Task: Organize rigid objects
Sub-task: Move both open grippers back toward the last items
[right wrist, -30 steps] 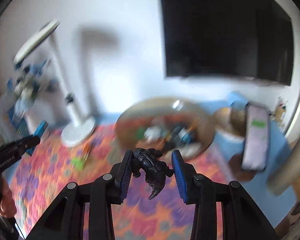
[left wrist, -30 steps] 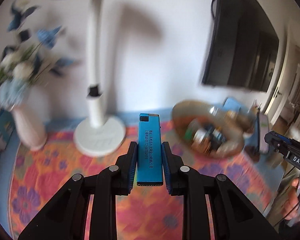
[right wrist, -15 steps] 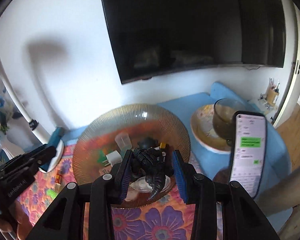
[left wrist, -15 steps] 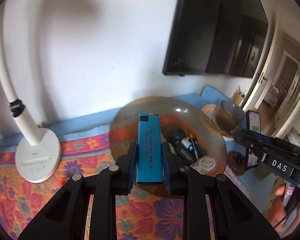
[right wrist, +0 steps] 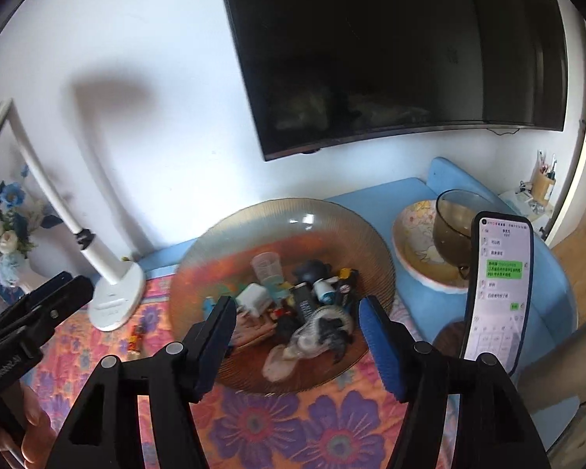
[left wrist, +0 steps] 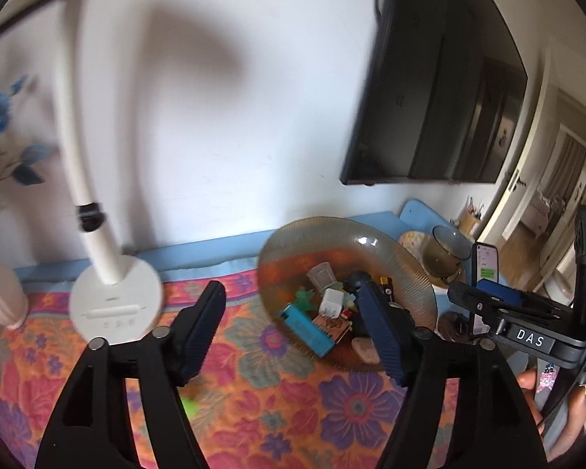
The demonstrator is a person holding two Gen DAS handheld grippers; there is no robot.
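Left wrist view: left gripper (left wrist: 293, 326) jaws spread, empty; "DAS" reads on the right gripper's body (far right). Blue lighter (left wrist: 308, 329) lies in the ribbed glass bowl (left wrist: 316, 230), its print unreadable. Right gripper (right wrist: 297, 326) jaws spread, empty; the black figurine (right wrist: 334, 334) lies in the bowl, details blurred. Phone (right wrist: 498, 293) text illegible.

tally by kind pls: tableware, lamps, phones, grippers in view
Tableware: 3: ribbed glass dish, floral bowl, smoked glass cup
Lamps: 1: white desk lamp
Phones: 1: phone
Grippers: 2: left hand-held gripper, right hand-held gripper, both open
Total: 7
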